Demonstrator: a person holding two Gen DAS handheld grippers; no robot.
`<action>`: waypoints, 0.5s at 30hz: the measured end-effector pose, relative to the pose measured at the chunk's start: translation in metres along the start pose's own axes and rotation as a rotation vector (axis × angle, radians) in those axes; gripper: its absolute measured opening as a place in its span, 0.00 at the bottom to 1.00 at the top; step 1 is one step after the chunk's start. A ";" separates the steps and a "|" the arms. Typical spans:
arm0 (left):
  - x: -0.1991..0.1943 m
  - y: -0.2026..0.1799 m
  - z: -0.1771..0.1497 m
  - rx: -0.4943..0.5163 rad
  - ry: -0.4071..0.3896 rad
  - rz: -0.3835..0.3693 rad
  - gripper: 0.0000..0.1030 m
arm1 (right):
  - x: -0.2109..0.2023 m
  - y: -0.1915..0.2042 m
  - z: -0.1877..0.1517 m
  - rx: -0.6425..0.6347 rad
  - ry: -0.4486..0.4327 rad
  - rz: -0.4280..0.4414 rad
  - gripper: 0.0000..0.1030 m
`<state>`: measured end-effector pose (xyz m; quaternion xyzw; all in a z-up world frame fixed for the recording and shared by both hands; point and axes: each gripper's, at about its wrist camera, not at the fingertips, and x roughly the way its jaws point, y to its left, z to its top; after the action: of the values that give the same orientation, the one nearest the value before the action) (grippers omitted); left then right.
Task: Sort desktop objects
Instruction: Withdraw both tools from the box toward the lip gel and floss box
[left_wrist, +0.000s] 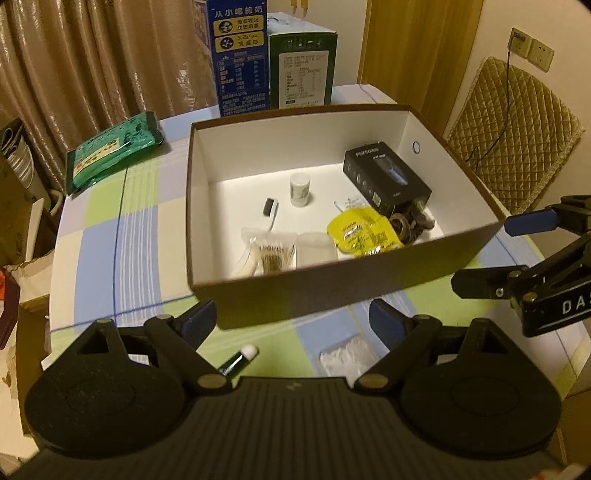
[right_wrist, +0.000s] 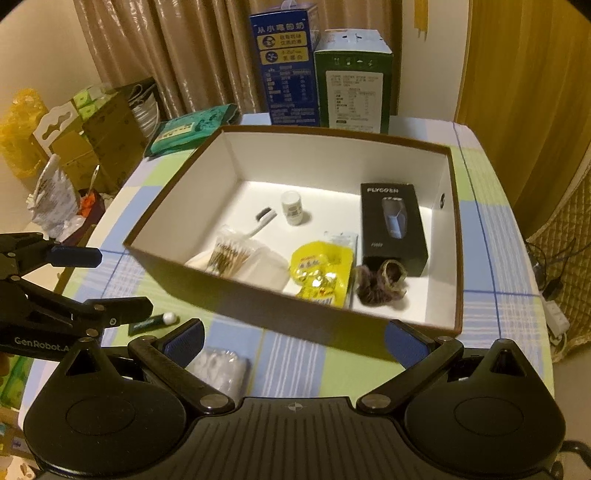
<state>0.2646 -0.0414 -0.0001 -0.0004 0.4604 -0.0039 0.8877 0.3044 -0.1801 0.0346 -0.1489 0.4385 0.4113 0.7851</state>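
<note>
Left wrist view: the left hand-held gripper (left_wrist: 291, 317) gapes wide and empty before the brown box (left_wrist: 332, 288) on the tabletop (left_wrist: 122, 236). The right hand-held gripper (right_wrist: 295, 339) is likewise spread, holding nothing. A green tube (left_wrist: 236, 360) and plastic packet (left_wrist: 345, 356) lie outside the box.

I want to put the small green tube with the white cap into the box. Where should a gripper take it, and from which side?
Grip the green tube across its green barrel, coming from above: it lies flat on the tablecloth, and the rounded white cap would likely slip. The left gripper is open and nearest.
</note>
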 end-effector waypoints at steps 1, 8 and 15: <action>-0.002 0.001 -0.003 -0.001 0.001 0.000 0.85 | -0.001 0.002 -0.003 0.001 0.002 0.003 0.98; -0.012 0.003 -0.024 -0.027 0.009 -0.005 0.85 | -0.003 0.012 -0.019 -0.005 0.013 0.007 0.98; -0.015 0.003 -0.045 -0.049 0.031 -0.003 0.85 | 0.004 0.022 -0.039 0.007 0.053 0.030 0.98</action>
<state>0.2196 -0.0379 -0.0139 -0.0228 0.4742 0.0061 0.8801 0.2661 -0.1874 0.0123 -0.1501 0.4627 0.4174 0.7675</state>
